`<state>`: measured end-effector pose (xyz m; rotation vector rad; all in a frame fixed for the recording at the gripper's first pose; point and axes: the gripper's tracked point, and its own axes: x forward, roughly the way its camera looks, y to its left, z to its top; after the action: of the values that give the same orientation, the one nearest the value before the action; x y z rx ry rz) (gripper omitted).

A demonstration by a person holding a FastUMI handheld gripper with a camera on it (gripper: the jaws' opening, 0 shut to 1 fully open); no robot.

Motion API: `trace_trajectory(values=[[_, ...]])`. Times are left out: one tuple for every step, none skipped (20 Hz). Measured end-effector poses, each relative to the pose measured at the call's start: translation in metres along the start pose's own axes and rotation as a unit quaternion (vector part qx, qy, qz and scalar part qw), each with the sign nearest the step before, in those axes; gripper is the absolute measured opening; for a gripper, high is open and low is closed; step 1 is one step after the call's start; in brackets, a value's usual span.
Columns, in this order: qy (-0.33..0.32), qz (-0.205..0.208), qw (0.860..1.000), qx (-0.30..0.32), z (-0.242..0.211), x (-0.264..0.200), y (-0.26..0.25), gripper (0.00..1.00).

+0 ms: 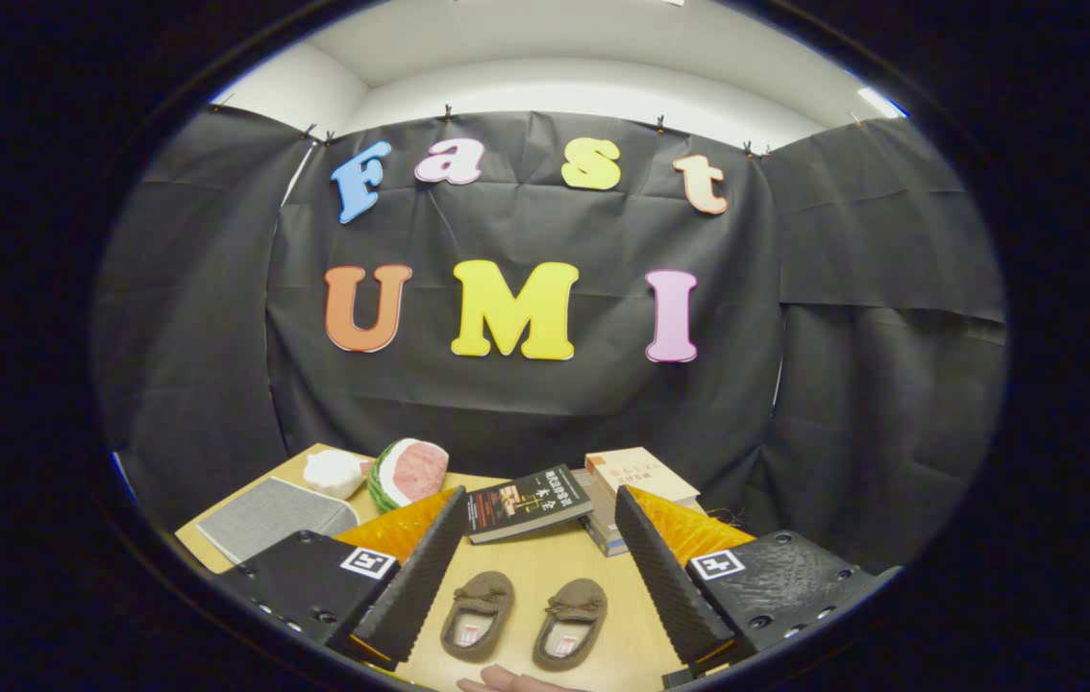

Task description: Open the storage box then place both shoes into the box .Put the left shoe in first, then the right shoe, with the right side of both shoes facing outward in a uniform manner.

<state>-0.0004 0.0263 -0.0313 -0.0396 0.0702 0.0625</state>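
Your gripper hangs above the light wooden table, fingers spread wide and holding nothing. Between the fingers, on the table, sit two small brown moccasin-style shoes side by side, toes pointing away from you: the left-hand shoe and the right-hand shoe, close together but apart. A fingertip of a person's hand shows just below the shoes. Beyond the fingers lie a dark-covered book, tilted, and a stack of books with a cream cover on top. Further left: a watermelon-slice plush, a white soft lump, and a grey fabric mat.
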Motion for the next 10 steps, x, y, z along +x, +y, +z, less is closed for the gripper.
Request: trace_trajectory(values=[[0.004,0.004,1.0,0.0,-0.003,0.001,0.006,0.95],[0.008,0.009,1.0,0.001,-0.006,0.003,0.012,0.95],[0.011,0.013,1.0,0.001,-0.008,0.005,0.018,0.95],[0.016,0.017,1.0,0.002,-0.012,0.006,0.024,0.95],[0.021,0.022,1.0,0.001,-0.016,0.01,0.032,0.95],[0.028,0.028,0.999,0.001,-0.022,0.013,0.04,0.95],[0.036,0.035,0.999,0.002,-0.027,0.017,0.05,0.95],[0.043,0.044,0.998,0.004,-0.032,0.021,0.061,0.95],[0.051,0.055,0.997,0.005,-0.037,0.026,0.074,0.95],[0.059,0.065,0.996,0.005,-0.044,0.03,0.086,0.95]])
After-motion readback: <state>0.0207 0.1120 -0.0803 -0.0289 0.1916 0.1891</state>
